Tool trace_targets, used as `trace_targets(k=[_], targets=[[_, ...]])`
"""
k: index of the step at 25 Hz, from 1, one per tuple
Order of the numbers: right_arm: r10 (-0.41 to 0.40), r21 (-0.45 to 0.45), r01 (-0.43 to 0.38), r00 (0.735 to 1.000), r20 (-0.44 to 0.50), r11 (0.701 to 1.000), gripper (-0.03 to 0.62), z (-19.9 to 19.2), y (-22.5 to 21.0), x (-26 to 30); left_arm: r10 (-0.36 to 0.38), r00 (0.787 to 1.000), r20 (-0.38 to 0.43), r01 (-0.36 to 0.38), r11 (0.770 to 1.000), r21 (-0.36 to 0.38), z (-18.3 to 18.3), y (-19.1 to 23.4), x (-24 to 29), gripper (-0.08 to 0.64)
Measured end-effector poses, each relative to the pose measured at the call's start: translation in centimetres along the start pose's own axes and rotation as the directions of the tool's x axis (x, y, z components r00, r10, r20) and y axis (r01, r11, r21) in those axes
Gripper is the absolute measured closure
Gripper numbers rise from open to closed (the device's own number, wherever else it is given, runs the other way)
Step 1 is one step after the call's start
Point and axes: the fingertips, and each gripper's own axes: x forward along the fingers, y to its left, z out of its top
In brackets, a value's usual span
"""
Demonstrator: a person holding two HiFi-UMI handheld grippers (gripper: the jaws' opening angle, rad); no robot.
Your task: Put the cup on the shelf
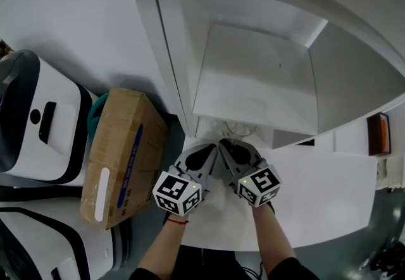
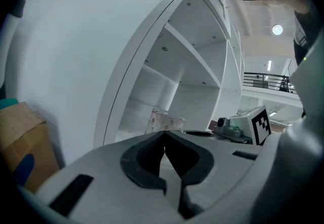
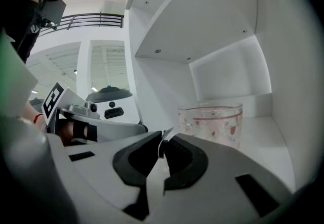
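Observation:
A clear cup with small red prints stands on the lowest board of the white shelf unit, just past both grippers. In the right gripper view the cup is close ahead on the right. My right gripper is shut on a thin clear part at the cup's left side. My left gripper is shut with nothing between its jaws, and the cup shows just beyond its tips. In the head view the left gripper and right gripper sit side by side, tips nearly touching.
A brown cardboard box lies on the floor to the left, beside a white and black machine. The grippers hover over a white tabletop. An orange object sits at the far right. Higher shelf boards overhang the cup.

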Motion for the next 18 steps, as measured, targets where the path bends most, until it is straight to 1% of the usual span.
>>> trace_targets(k=[5, 12, 18], targets=[[-0.009, 0.005, 0.009, 1.0, -0.009, 1.0, 0.578, -0.4, -0.3, 0.3, -0.001, 1.0, -0.001, 0.001, 1.0, -0.002, -0.1, 0.1, 0.1, 0.551], [-0.029, -0.014, 0.028, 0.999, -0.045, 1.0, 0.578, -1.1, -0.6, 0.4, -0.001, 1.0, -0.005, 0.001, 1.0, -0.006, -0.4, -0.1, 0.3, 0.551], [-0.025, -0.019, 0.024, 0.998, -0.06, 1.0, 0.577, -1.6, -0.6, 0.3, -0.004, 1.0, -0.012, 0.004, 1.0, -0.006, -0.6, -0.2, 0.3, 0.551]])
